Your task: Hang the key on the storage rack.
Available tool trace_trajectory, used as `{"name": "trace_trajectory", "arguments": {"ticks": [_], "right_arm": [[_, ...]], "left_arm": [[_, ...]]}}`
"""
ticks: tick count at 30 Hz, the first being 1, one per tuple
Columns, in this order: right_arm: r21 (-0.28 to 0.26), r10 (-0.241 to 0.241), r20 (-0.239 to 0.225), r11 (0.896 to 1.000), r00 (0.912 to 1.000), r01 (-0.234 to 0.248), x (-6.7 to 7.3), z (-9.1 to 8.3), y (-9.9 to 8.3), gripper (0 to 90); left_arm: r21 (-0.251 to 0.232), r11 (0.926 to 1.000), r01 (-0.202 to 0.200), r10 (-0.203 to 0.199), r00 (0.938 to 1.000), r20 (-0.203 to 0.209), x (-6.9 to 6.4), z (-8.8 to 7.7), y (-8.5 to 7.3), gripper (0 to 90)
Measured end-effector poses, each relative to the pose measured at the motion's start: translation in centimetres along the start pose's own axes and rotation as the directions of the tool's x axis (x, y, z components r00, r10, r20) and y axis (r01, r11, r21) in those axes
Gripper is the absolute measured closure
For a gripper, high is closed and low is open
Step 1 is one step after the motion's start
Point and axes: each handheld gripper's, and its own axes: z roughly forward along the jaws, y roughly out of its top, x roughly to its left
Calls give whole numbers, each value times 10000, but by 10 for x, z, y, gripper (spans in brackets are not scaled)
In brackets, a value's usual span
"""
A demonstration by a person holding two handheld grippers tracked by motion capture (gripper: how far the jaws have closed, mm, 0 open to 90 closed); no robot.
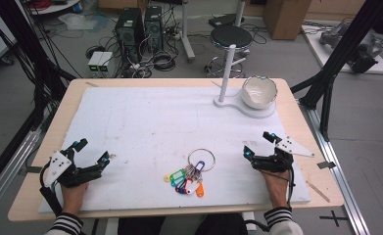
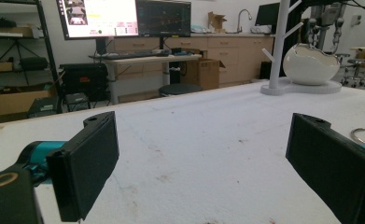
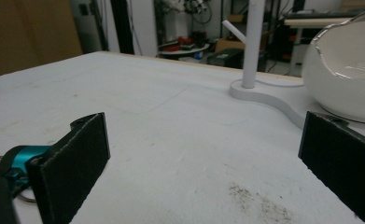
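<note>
Keys (image 1: 191, 176) untouched, both tools wide open, empty

1. Table (image 1: 297, 105): pale wood edge; matt white sheet (image 1: 145, 122), faintly scuffed
2. Bowl (image 1: 259, 91): glossy white, smooth
3. Key bunch (image 1: 191, 176): shiny metal ring, coloured plastic tags
4. Gripper pads (image 2: 89, 163): matt black, finely textured

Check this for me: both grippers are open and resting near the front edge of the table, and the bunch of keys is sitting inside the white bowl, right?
Not quite. The bunch of keys lies on the white mat between the left gripper and the right gripper, far from the white bowl, as the high view shows. Both grippers are open near the front edge.
</note>
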Motion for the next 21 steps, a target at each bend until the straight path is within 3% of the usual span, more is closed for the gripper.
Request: {"name": "trace_trajectory", "arguments": {"ticks": [4,6,8,12,16,17,18,19,20,21], "right_arm": [[642,-110,-472,9978,9988,140,0,5,22,14],[718,-224,-599,9971,9980,267,0,7,26,14],[1160,-498,-865,9915,9950,597,3,12,39,14],[1632,-634,-1155,9832,9913,819,6,18,51,14],[2215,-916,-1535,9672,9839,1246,11,29,64,15],[2533,-1073,-1749,9557,9787,1500,14,34,70,14],[2717,-1102,-1907,9489,9754,1604,16,38,73,15],[2717,-1102,-1907,9489,9754,1604,16,38,73,15],[3012,-1057,-2205,9382,9697,1707,20,43,77,14],[3012,-1057,-2205,9382,9697,1707,20,43,77,14]], "left_arm": [[12,10000,-12,12,10000,2,0,0,0,99],[-8,10000,25,-25,10000,-2,0,0,0,99],[-7,10000,22,-22,10000,-1,0,0,0,99],[-7,10000,25,-25,10000,-2,0,0,0,99],[-3,10000,13,-13,10000,-7,0,0,0,98],[17,10000,-7,7,10000,1,0,0,0,99],[17,10000,-19,19,10000,-4,0,0,0,98],[-6,10000,5,-5,10000,-11,0,0,0,98],[15,10000,-2,2,10000,1,0,0,0,99],[22,10000,-8,8,10000,5,0,0,0,99]]}}
